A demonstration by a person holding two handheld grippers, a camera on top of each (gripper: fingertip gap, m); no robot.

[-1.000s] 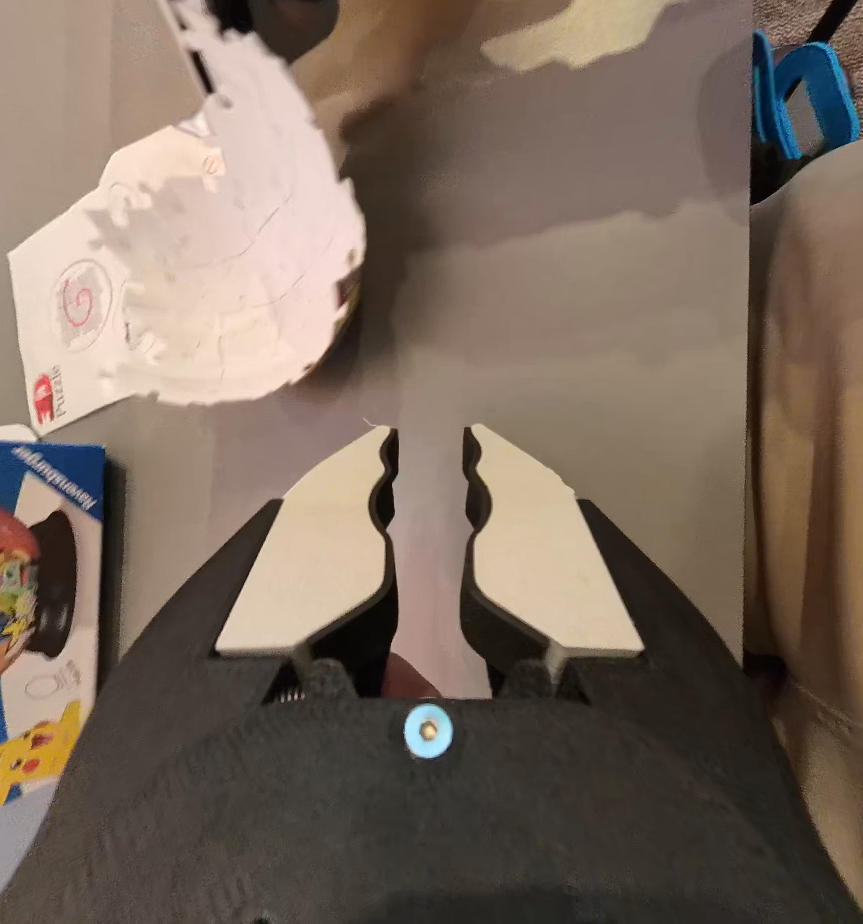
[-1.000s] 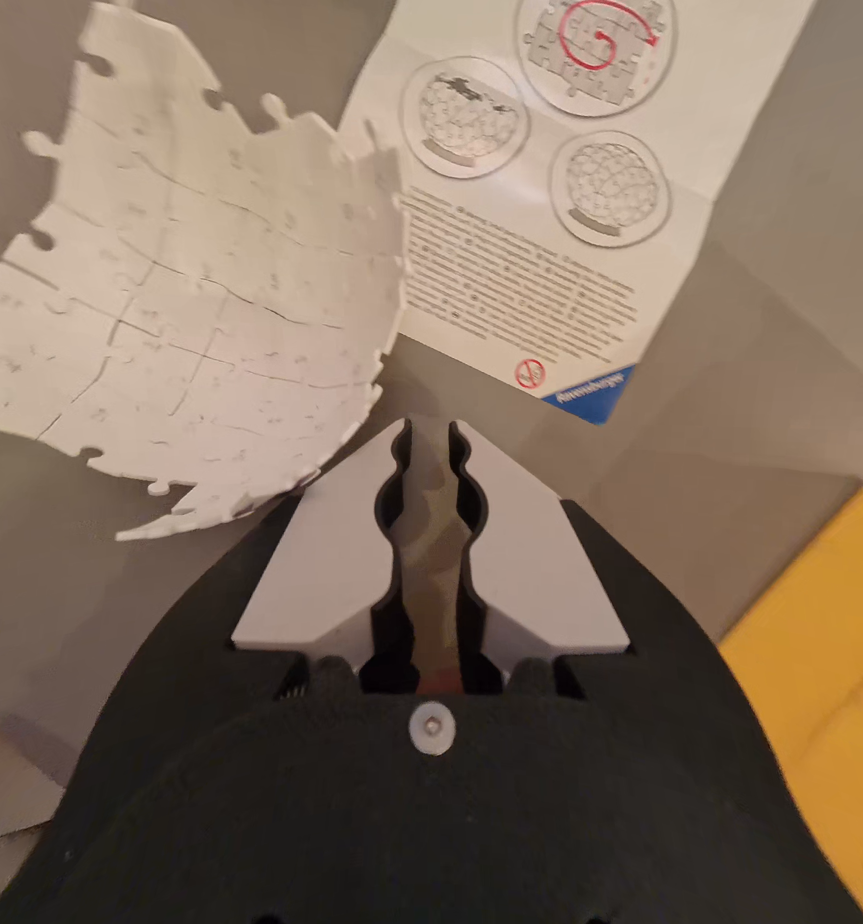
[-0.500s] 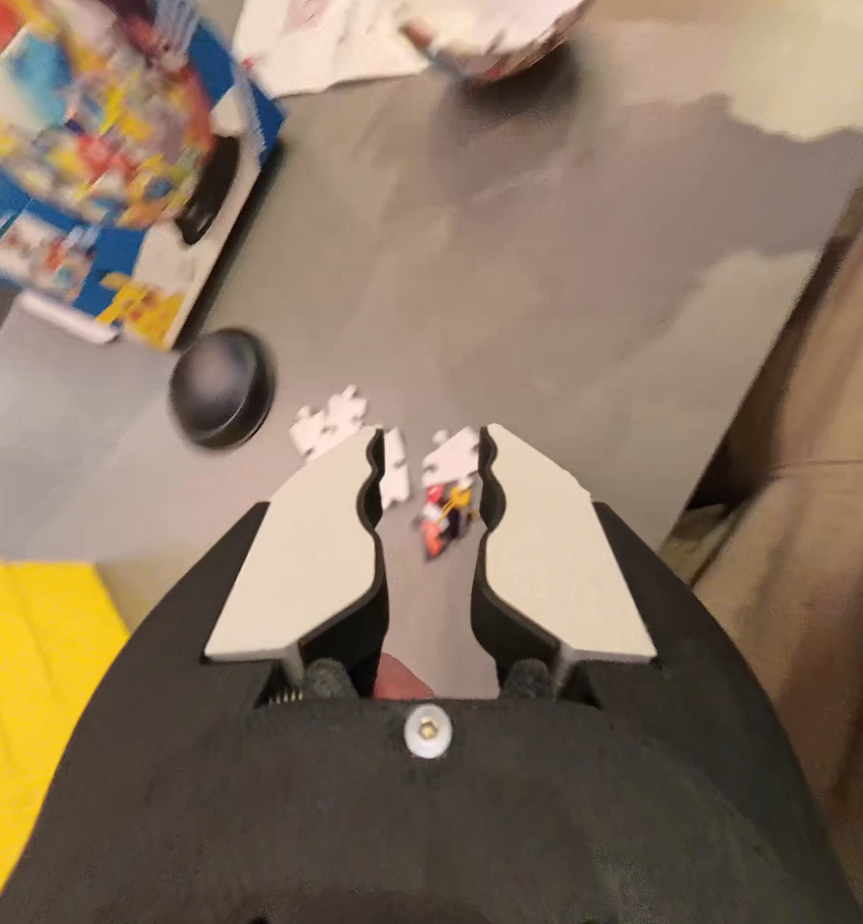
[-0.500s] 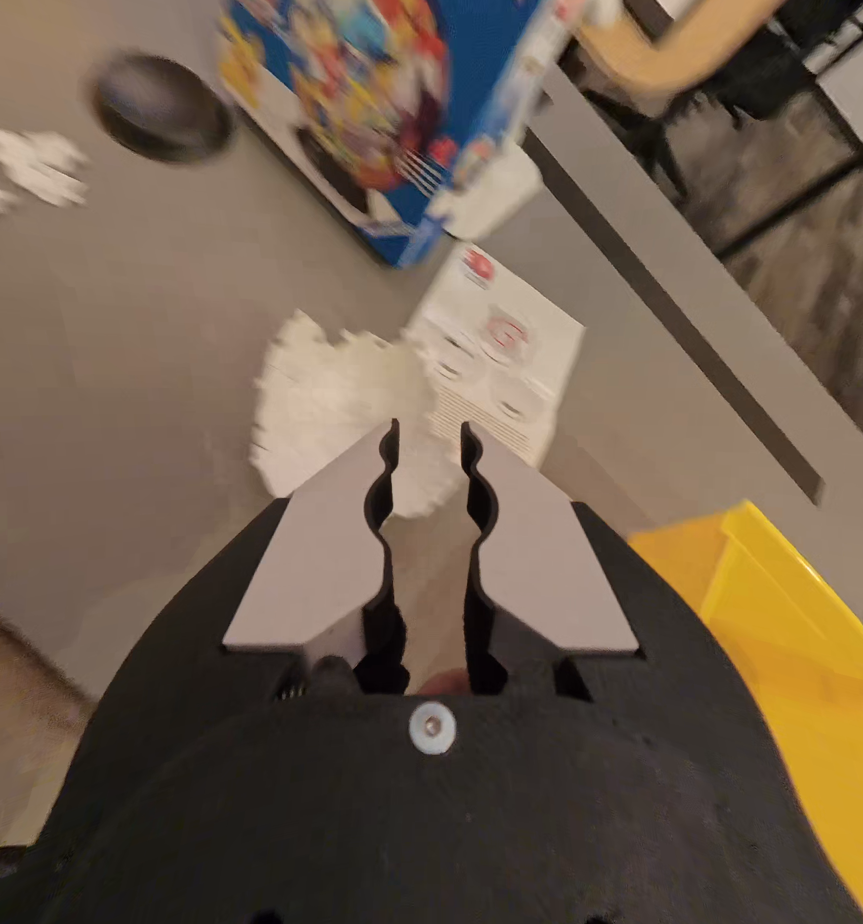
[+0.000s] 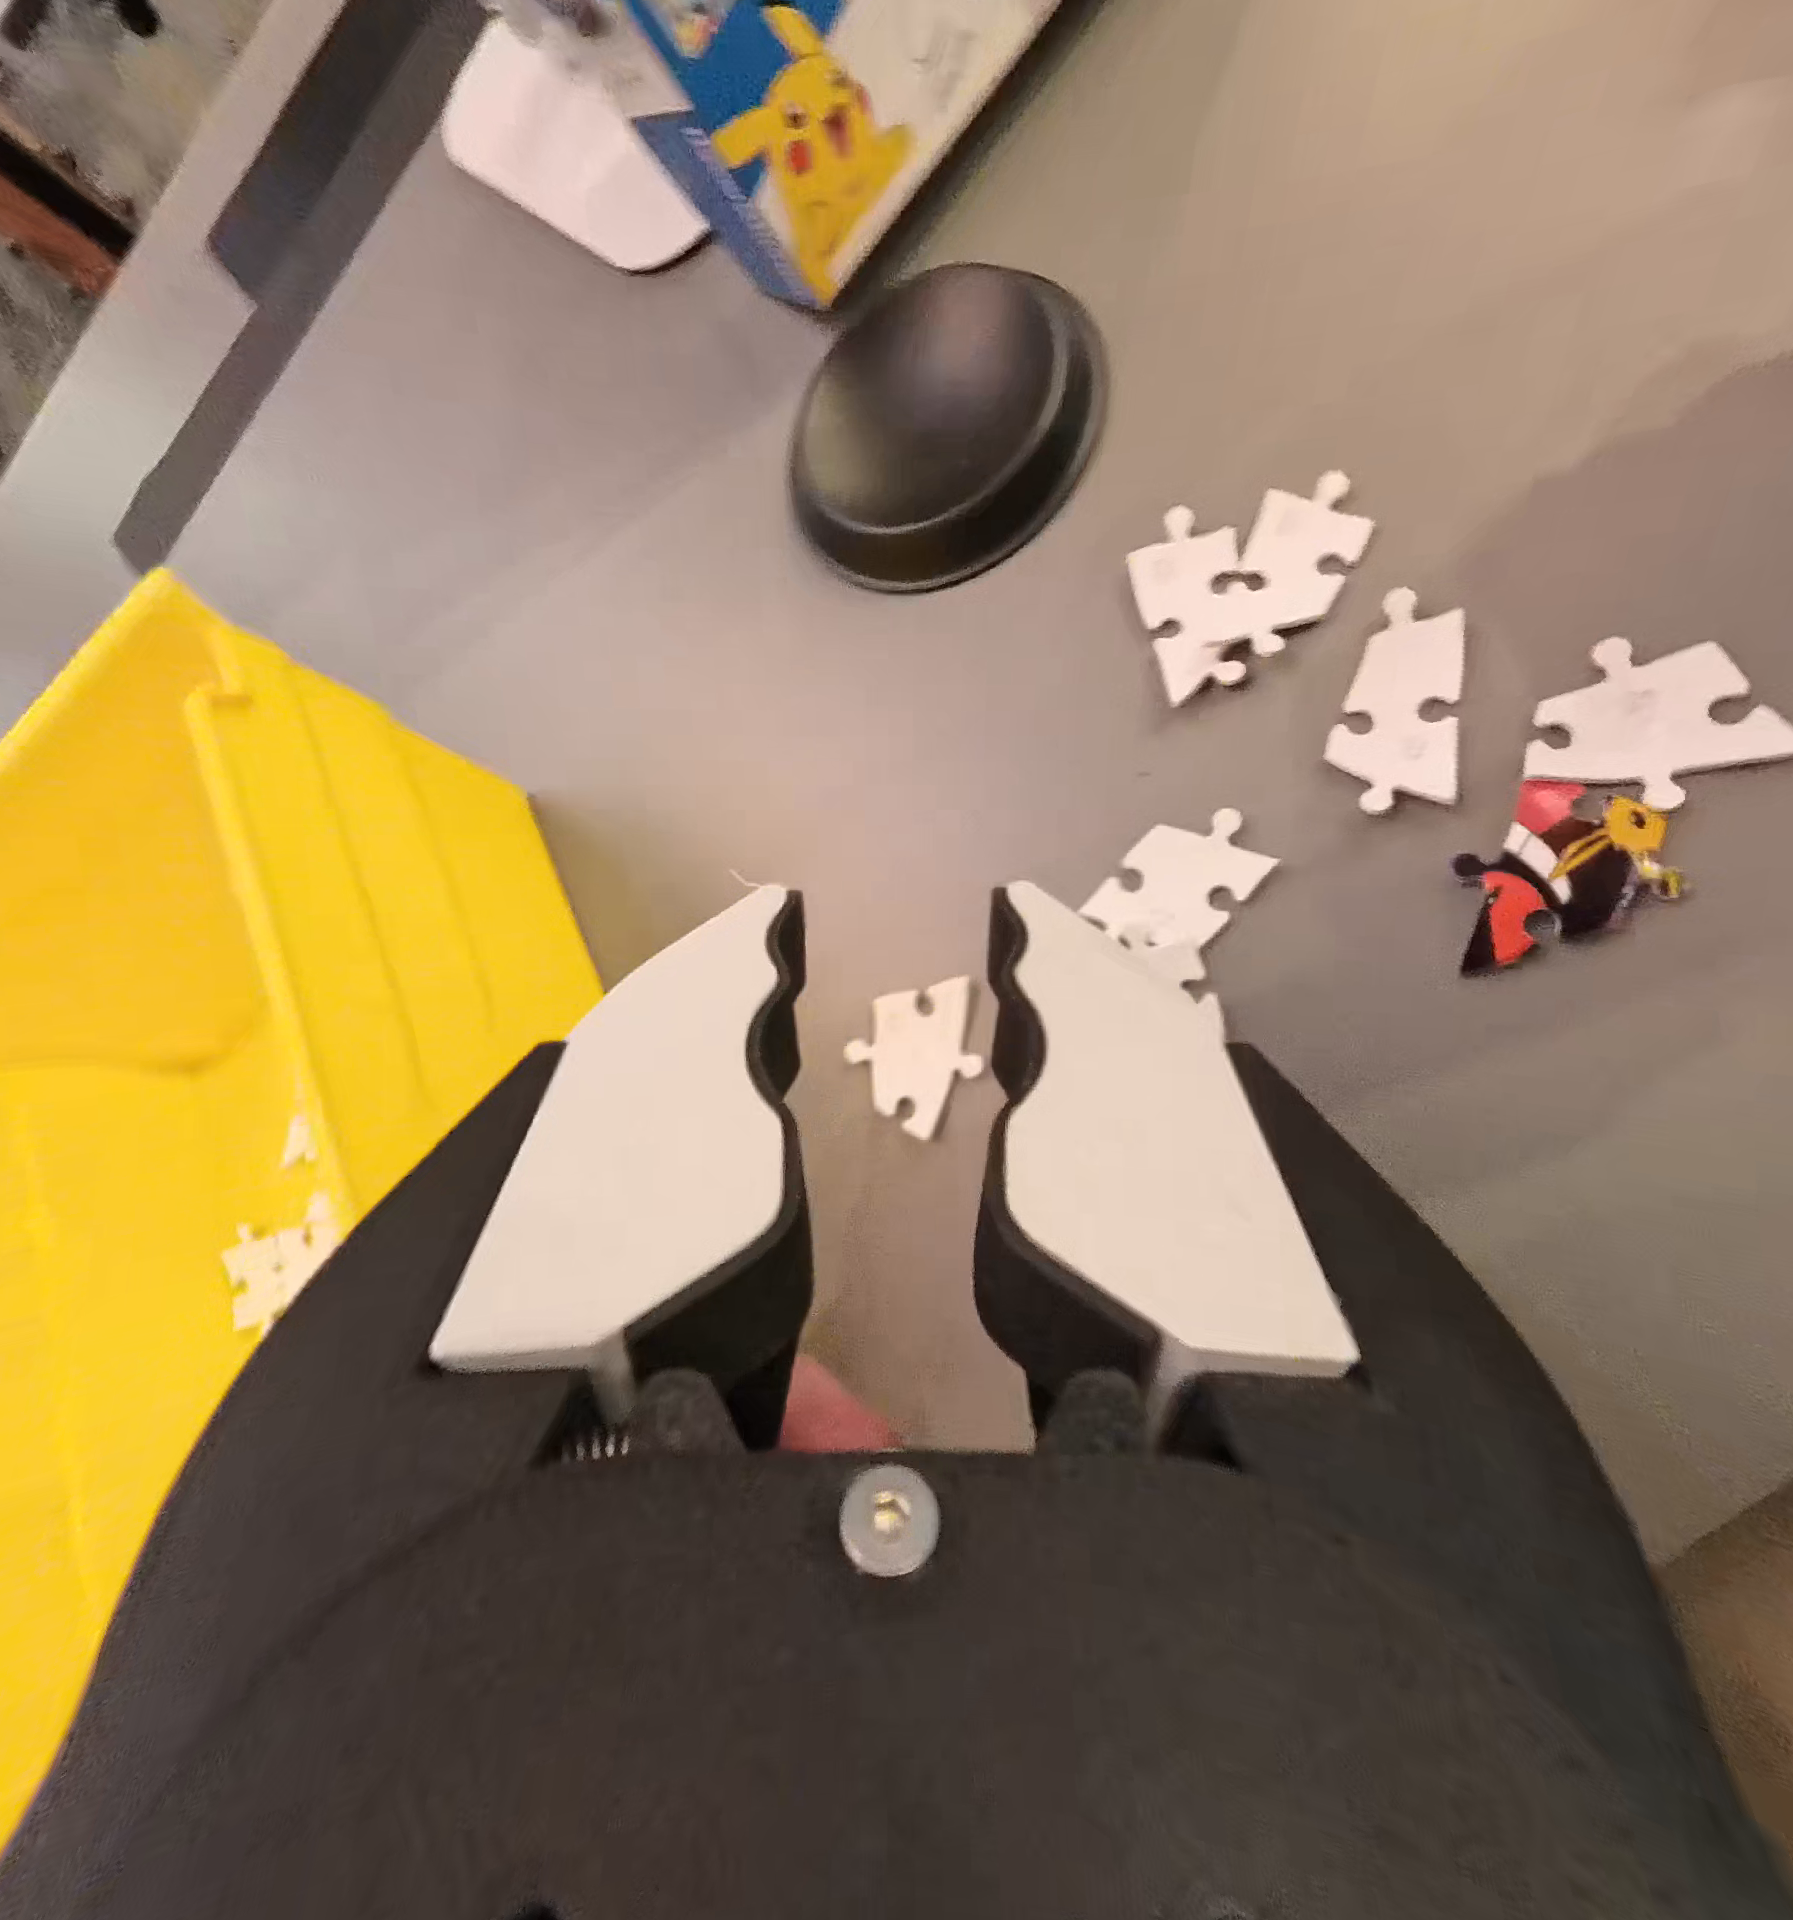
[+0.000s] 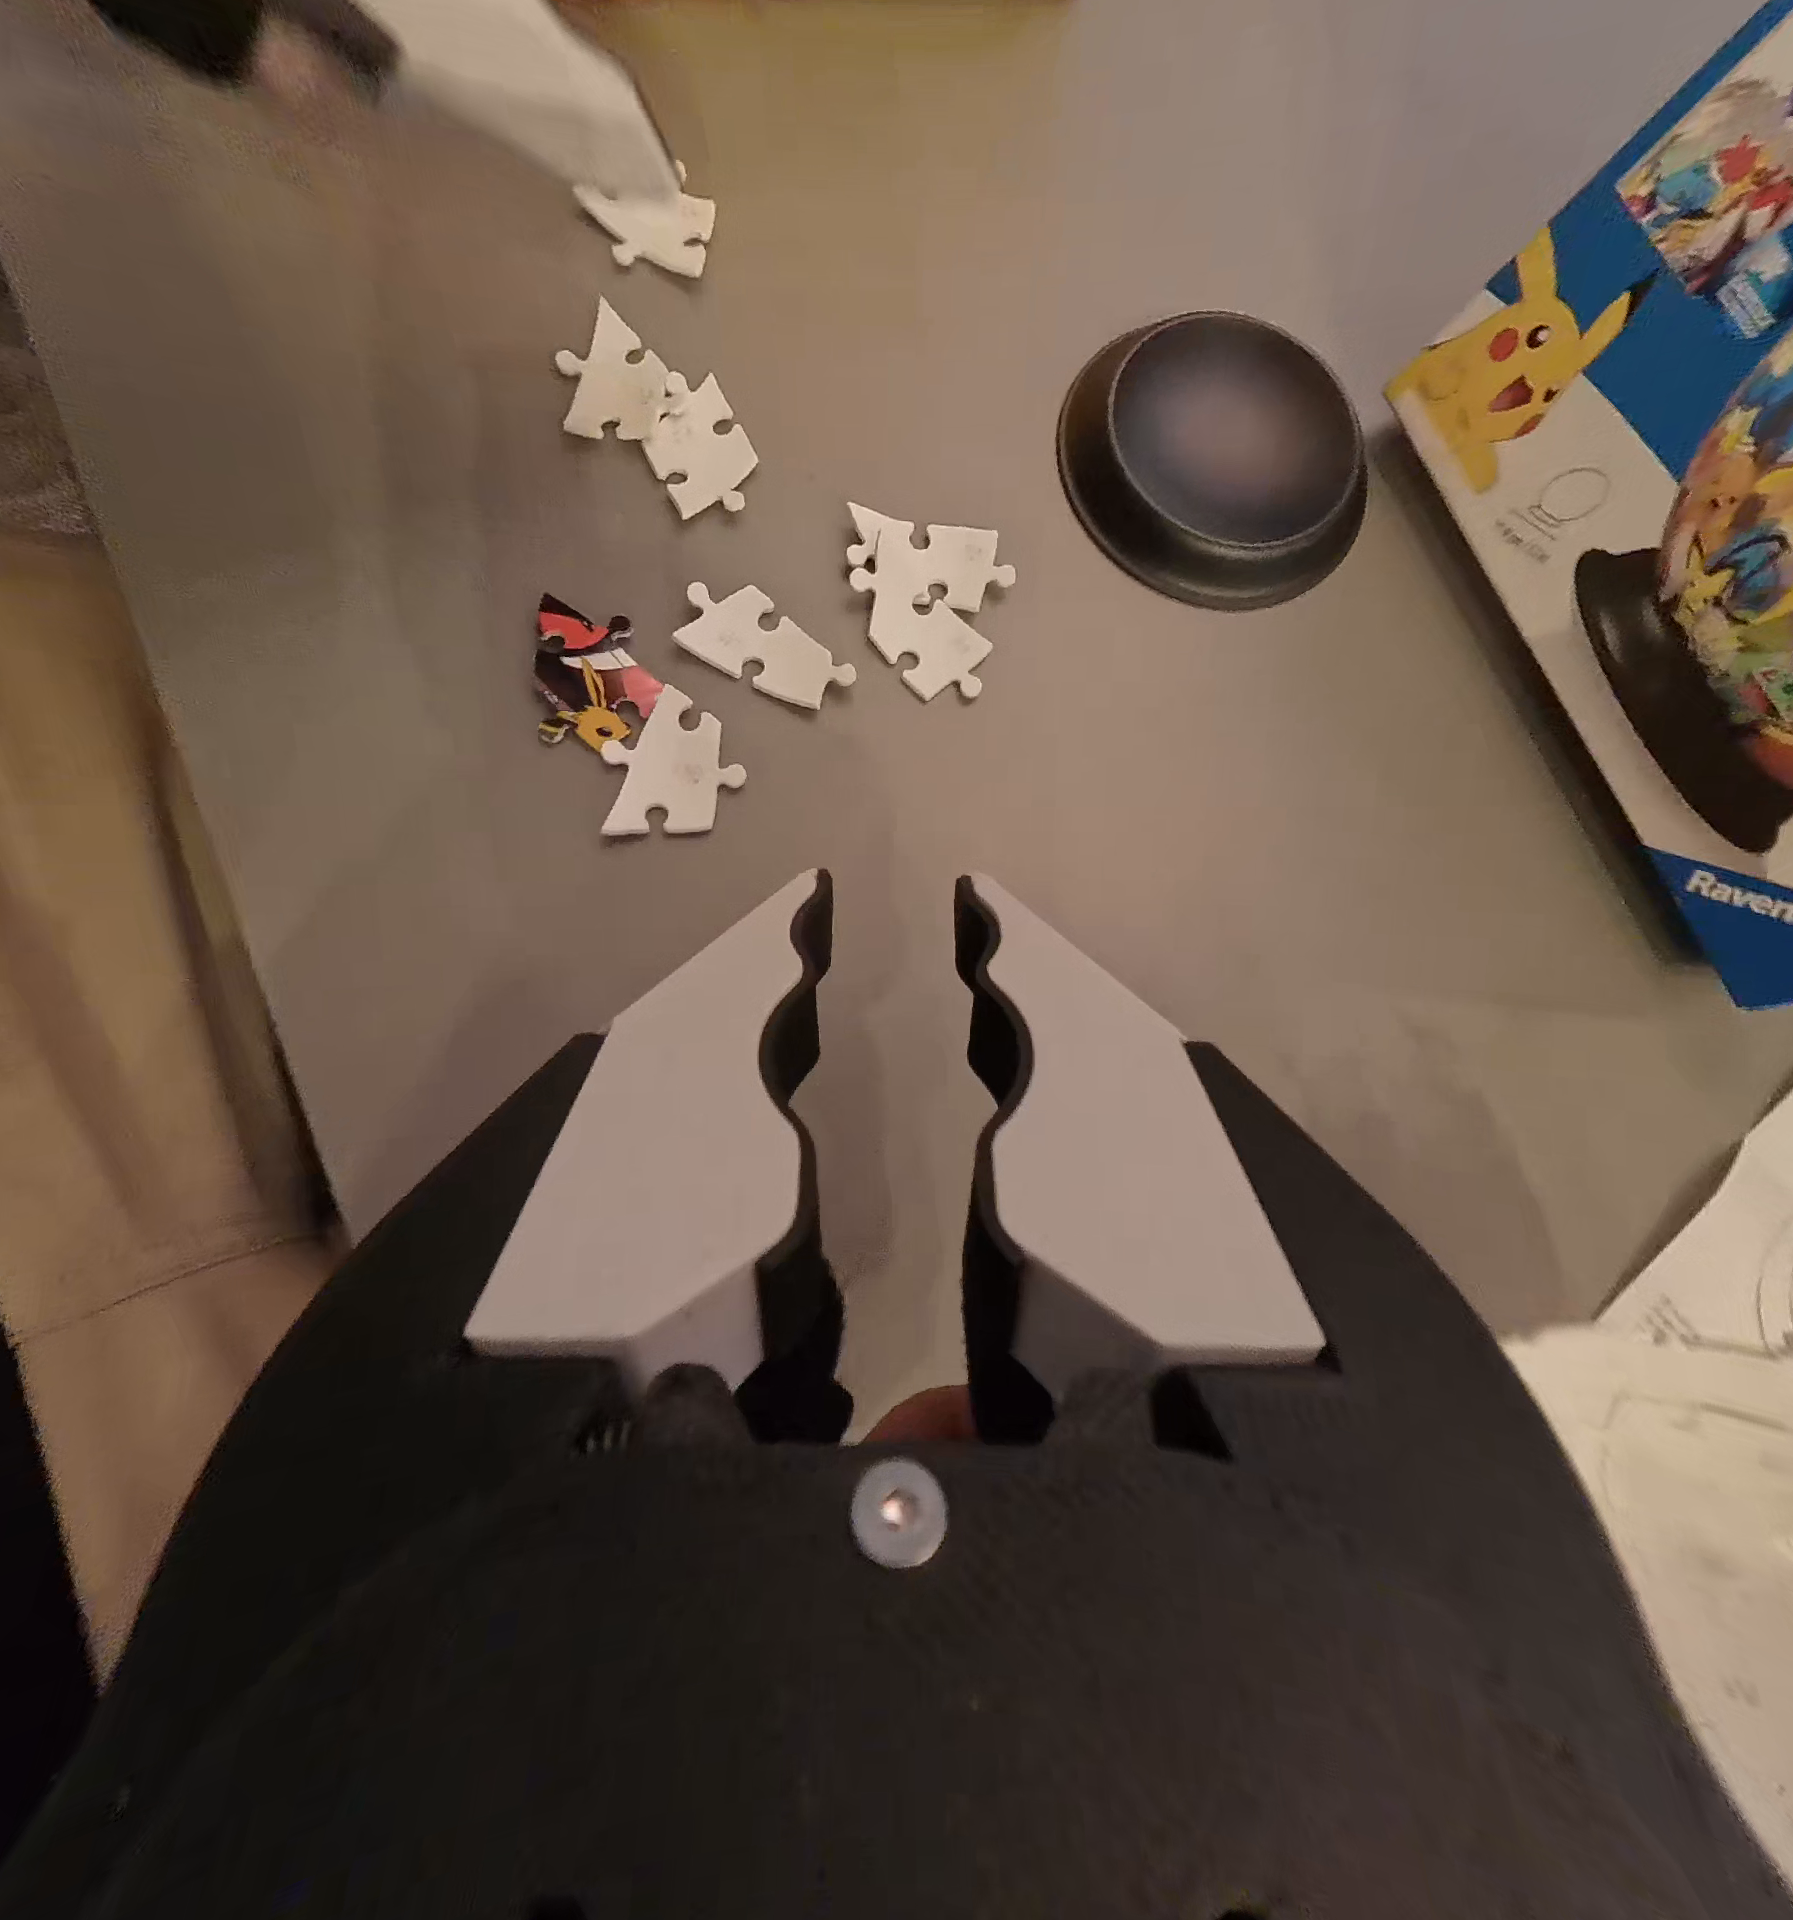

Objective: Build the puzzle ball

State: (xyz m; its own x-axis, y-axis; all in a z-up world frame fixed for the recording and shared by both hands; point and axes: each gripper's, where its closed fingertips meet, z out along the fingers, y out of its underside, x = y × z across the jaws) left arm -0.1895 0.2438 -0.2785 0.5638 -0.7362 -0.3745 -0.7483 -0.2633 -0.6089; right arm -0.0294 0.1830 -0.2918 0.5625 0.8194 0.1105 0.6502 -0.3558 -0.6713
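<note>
We have both grippers over the grey counter (image 5: pixel 1391 260) with nothing in them: the left gripper (image 5: pixel 892 914) has its jaws released and straddles, in its own view, a single white face-down puzzle piece (image 5: pixel 916 1049); the right gripper (image 6: pixel 892 883) hangs with its jaws likewise parted over bare counter.

As for progress, we judge the ball far from built. Loose flat white pieces (image 6: pixel 762 644) lie scattered near the round black plastic stand (image 6: pixel 1212 457), some overlapping in pairs, and one printed-side-up red, black and yellow piece (image 6: pixel 585 665) lies partly tucked under a white one. The stand carries nothing. A yellow plastic bin (image 5: pixel 144 1039) beside the left gripper holds a few more pieces. The blue and white cardboard puzzle box (image 6: pixel 1702 468) lies to the right.

No assembled shell shows clearly here, so joining these pieces and seating the ball on its stand remain for us.
</note>
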